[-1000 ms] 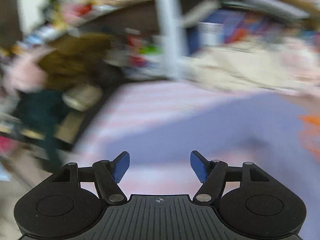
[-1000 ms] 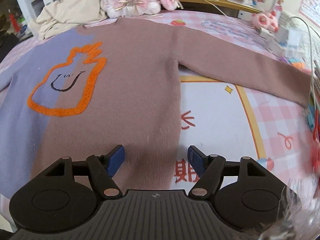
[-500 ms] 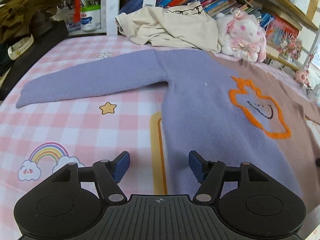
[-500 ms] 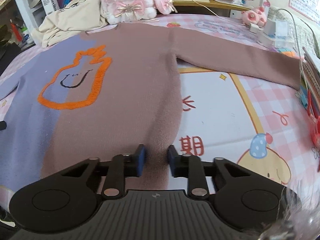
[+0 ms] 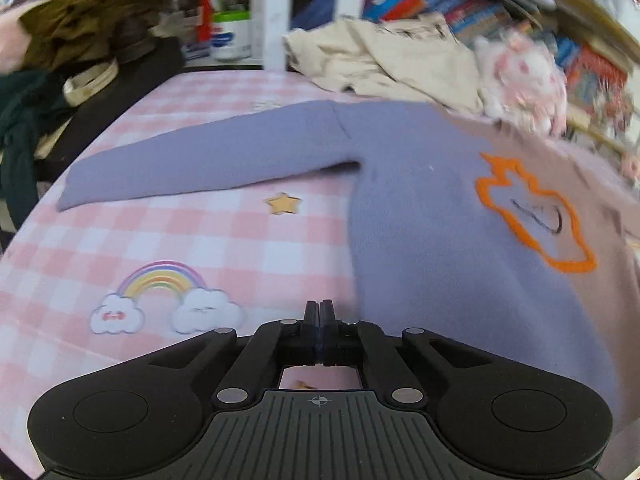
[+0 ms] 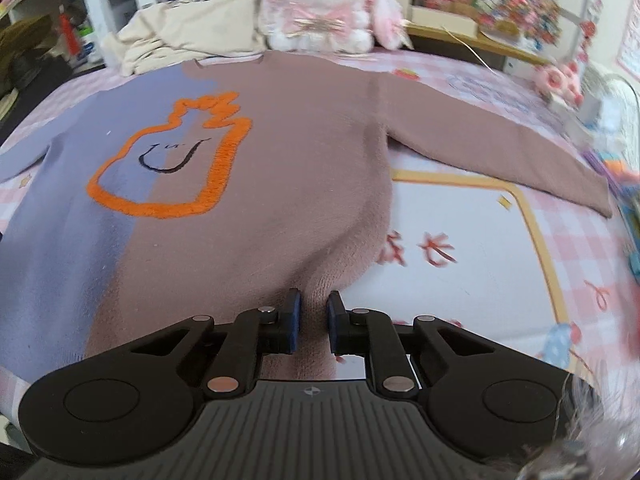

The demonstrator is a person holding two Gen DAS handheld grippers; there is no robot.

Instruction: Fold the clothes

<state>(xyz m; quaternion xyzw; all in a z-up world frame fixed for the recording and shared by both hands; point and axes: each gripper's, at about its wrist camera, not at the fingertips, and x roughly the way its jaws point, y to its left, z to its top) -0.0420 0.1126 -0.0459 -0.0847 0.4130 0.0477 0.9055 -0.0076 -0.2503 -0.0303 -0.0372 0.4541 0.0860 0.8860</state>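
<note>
— What colours does the sweater (image 6: 248, 184) have?
— One half is soft purple and the other half is dusty pink-brown, with a fuzzy orange outline (image 6: 176, 168) and a black smile inside.
— And the cloth (image 5: 192, 248) under it?
— Pink and white checks, with a rainbow (image 5: 162, 280), white clouds and a yellow star (image 5: 283, 203).
— The bunny toy (image 6: 320, 4)?
— White and pink.

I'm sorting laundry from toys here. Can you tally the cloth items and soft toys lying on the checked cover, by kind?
Two-tone sweaters laid flat: 1, the purple and brown sweater
Crumpled cream garments: 1, the cream garment by the sweater's collar
White and pink plush rabbits: 1, the plush rabbit
Total: 3
</note>
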